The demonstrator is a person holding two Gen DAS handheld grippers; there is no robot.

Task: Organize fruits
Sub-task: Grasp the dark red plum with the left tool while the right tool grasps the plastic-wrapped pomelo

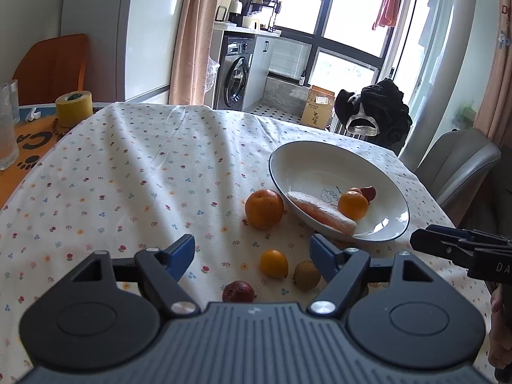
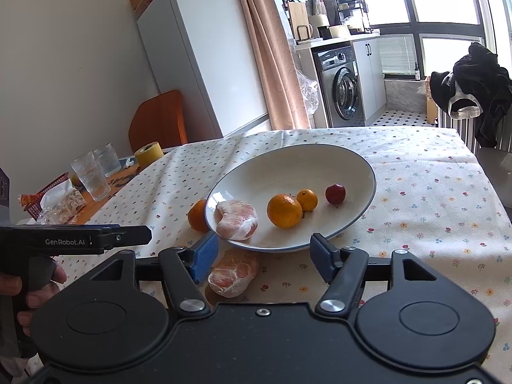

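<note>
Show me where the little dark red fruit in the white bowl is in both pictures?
Left wrist view: the little dark red fruit peeks out behind the oranges, on the bowl's right.
Right wrist view: it lies farthest right of the bowl's fruits.
Shared landmark: the white blue-rimmed bowl.

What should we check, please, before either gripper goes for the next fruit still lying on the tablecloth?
1. Left gripper open and empty: ok.
2. Right gripper open and empty: ok.
3. Loose fruit within the left gripper's view: ok; small orange fruit, kiwi and dark red fruit lie between or just below its fingers, large orange sits beside the plate.
4. Peeled citrus piece on the cloth near the right gripper's left finger: ok.
5. Free space on the plate: ok; its far half is bare.
6. Whether the large orange touches the plate rim: cannot tell.
</note>
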